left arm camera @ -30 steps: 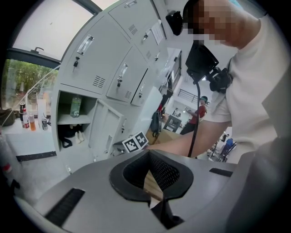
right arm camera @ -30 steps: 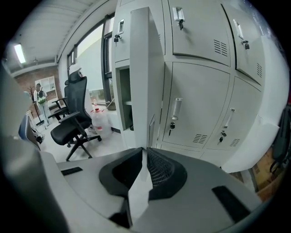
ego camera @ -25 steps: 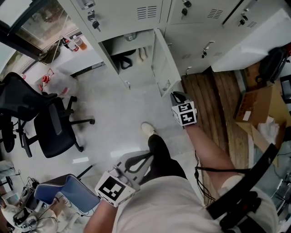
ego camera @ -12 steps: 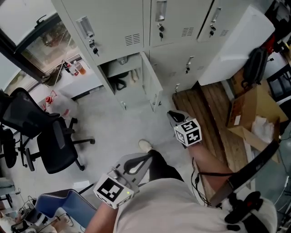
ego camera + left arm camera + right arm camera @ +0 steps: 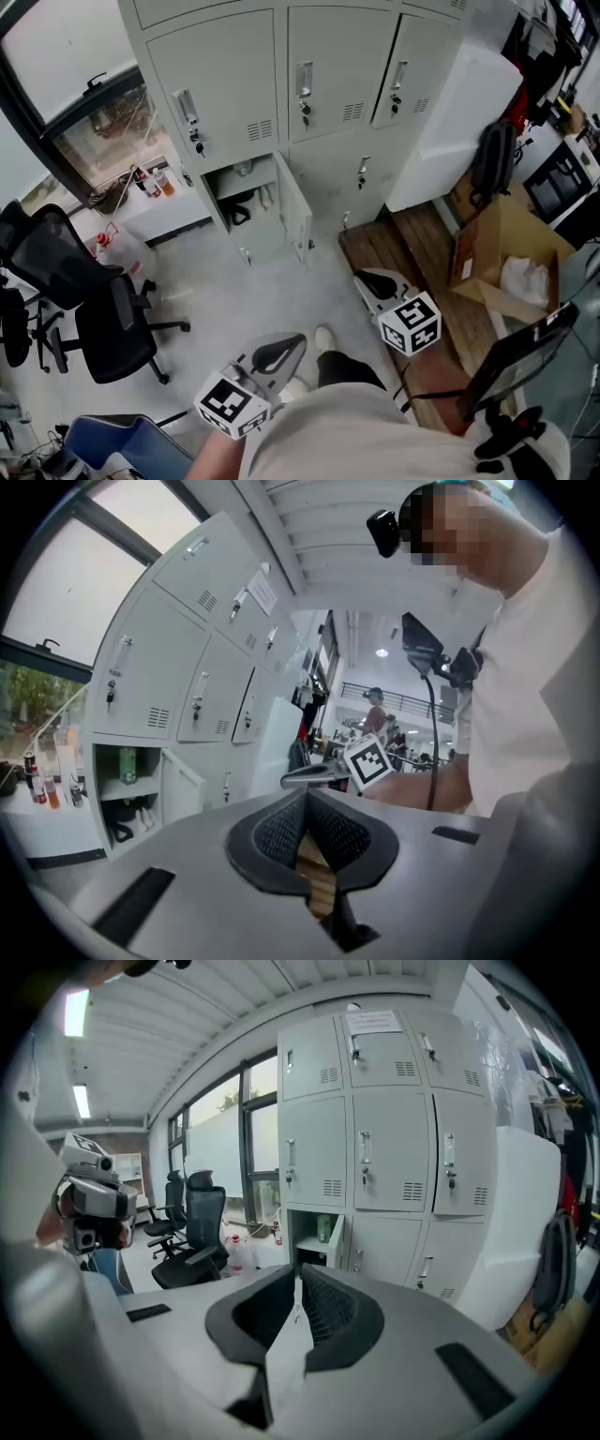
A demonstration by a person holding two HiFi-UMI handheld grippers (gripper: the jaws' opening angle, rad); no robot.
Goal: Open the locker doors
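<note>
Stands well back from the lockers (image 5: 234,56), on the pale floor, probably to take in the whole bank before choosing the next handle. Has one lower door (image 5: 292,217) at the bottom left swung out already, baring a shelf and dark things inside; leaves the other locker doors (image 5: 328,66), above it and to its right, flush and shut. Carries the left gripper (image 5: 286,347) low by the hip, pinched together on nothing, seemingly parked out of the way since no handle lies within reach. Holds the right gripper (image 5: 367,279) further forward, over the edge of the wooden boards (image 5: 412,246), jaws likewise pressed together and empty, nose aimed toward the closed lower doors, likely the nearer target. Bends both forearms at the waist, tips tilted slightly downward, well apart from every door.
</note>
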